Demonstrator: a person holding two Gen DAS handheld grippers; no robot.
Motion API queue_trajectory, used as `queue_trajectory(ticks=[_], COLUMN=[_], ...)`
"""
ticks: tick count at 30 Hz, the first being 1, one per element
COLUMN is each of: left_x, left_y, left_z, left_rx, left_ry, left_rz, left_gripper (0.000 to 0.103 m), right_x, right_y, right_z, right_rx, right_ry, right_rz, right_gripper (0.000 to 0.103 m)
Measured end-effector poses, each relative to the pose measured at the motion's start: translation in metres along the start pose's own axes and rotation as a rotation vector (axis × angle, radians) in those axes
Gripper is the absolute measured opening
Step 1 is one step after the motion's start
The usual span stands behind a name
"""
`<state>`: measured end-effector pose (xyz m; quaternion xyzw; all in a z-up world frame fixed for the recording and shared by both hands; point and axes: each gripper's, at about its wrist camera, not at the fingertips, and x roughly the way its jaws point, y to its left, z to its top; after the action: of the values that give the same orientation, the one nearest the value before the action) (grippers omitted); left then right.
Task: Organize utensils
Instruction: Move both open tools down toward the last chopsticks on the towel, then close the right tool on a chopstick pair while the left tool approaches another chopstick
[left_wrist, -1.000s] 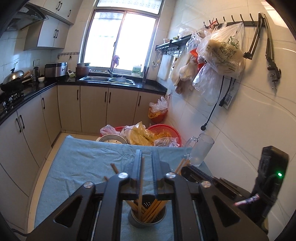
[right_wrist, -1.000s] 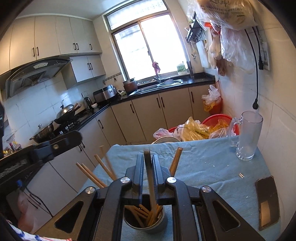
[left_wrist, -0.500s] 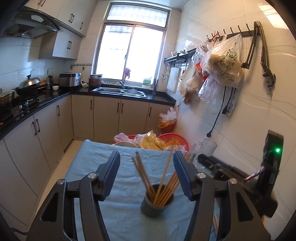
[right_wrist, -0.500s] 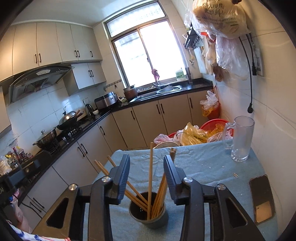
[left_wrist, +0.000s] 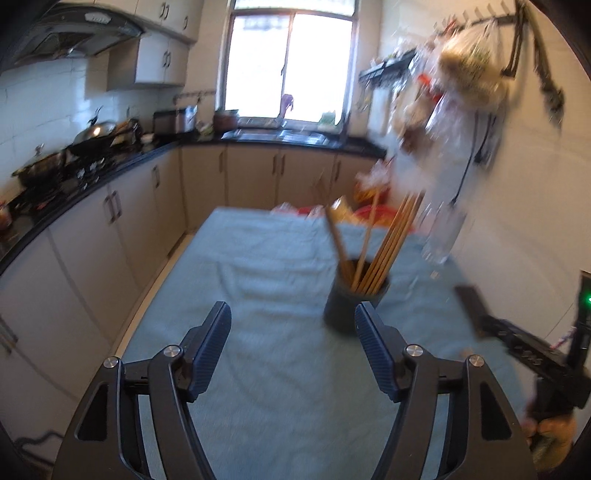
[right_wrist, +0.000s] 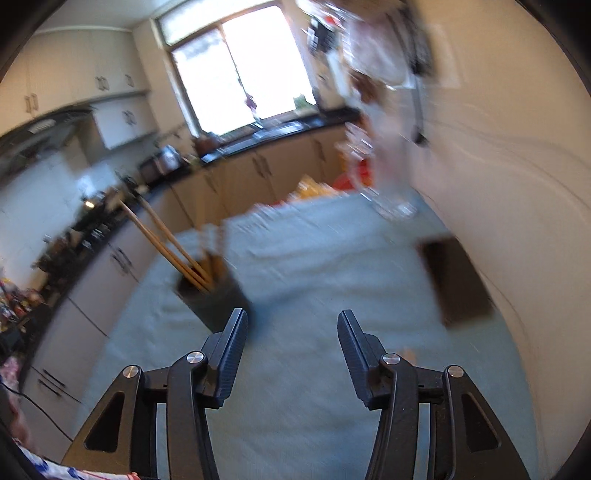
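A dark cup (left_wrist: 351, 306) full of wooden chopsticks (left_wrist: 388, 243) stands on the blue-grey cloth (left_wrist: 266, 266). My left gripper (left_wrist: 291, 314) is drawn back from it, its jaws opening with only cloth between them; the cup stands ahead, just past the right fingertip. In the right wrist view, which is blurred, the same cup (right_wrist: 214, 295) with its chopsticks (right_wrist: 166, 240) stands ahead and to the left. My right gripper (right_wrist: 291, 317) also has its jaws opening, with nothing between them.
A glass mug (left_wrist: 443, 236) stands at the table's far right by the tiled wall. A dark phone (right_wrist: 454, 280) lies on the cloth near that wall. Kitchen cabinets (left_wrist: 110, 240) run along the left. Bags hang on the wall above the mug.
Both grippers were shut on a chopstick over the cup; they opened, left the chopsticks in it and pulled back, the left one leftward and the right one rightward.
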<state>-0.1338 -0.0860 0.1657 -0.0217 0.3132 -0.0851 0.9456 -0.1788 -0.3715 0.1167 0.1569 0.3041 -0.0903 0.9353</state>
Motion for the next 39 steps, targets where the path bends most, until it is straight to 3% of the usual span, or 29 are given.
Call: queue_trajectory(ticks=[7, 14, 21, 23, 25, 26, 30, 35, 39], left_x=[0.029, 0.040, 0.045, 0.047, 0.048, 0.048, 0.047, 0.054, 0.061], left_y=[0.007, -0.003, 0.001, 0.001, 0.000, -0.001, -0.004, -0.014, -0.027], left_z=[-0.042, -0.054, -0.053, -0.054, -0.055, -0.055, -0.059, -0.065, -0.071], left_rx=[-0.018, -0.003, -0.026, -0.029, -0.025, -0.020, -0.005, 0.007, 0.022], left_ry=[0.154, 0.205, 0.218, 0.227, 0.231, 0.232, 0.239, 0.270, 0.295], left_rz=[0.007, -0.041, -0.040, -0.044, -0.045, -0.044, -0.042, -0.061, -0.081], left_gripper=[0.068, 0.068, 0.068, 0.068, 0.068, 0.068, 0.068, 0.068, 0.068], right_x=[-0.002, 0.016, 0.030, 0.034, 0.039, 0.041, 0.044, 0.038, 0.026], right_y=[-0.059, -0.063, -0.038, -0.022, -0.006, 0.000, 0.003, -0.033, -0.037], right_z=[-0.054, -0.083, -0.089, -0.094, -0.099, -0.100, -0.097, -0.095, -0.093], right_rx=[0.002, -0.042, -0.014, -0.018, 0.011, 0.014, -0.006, 0.049, 0.016], right_ry=[0.148, 0.254, 0.279, 0.295, 0.331, 0.336, 0.287, 0.268, 0.268], right_rz=[-0.153, -0.229, -0.171, -0.106, 0.037, 0.069, -0.006, -0.137, -0.060], right_gripper=[0.053, 0.016, 0.014, 0.014, 0.014, 0.013, 0.013, 0.018, 0.018])
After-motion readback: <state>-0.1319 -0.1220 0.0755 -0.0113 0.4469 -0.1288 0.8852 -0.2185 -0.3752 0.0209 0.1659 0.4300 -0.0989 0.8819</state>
